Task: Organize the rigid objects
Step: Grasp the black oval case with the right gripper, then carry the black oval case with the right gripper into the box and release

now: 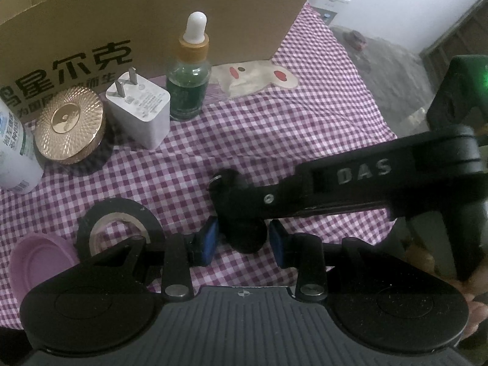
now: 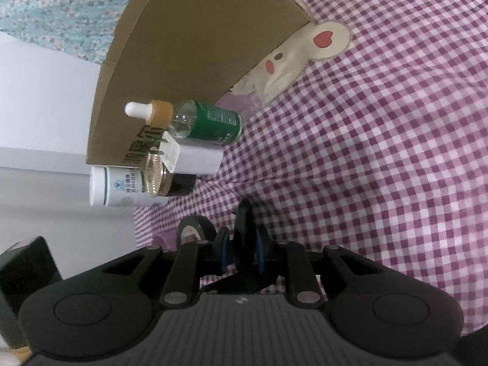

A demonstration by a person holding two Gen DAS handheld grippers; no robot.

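A small black object with a round base and a metal ring at its top sits on the purple-and-white checked cloth, and both grippers meet on it. The right gripper has its jaws closed on the object, blue pads pressed against a thin upright part of it. In the left wrist view that gripper reaches in from the right as a black arm marked "DAS". The left gripper has its jaws partly closed around the object's round base; the left blue pad touches it, while the right pad seems just clear, so I cannot tell if it grips.

Along the brown cardboard box stands a row of 4 things: a white plastic bottle, a round gold-lidded jar, a white plug-in charger block with its 2 prongs up, and a green glass dropper bottle with a white bulb. Nearer the left gripper lie a roll of black tape and, beside it, a round lilac plastic lid. A cream rabbit patch is sewn into the cloth by the box corner.
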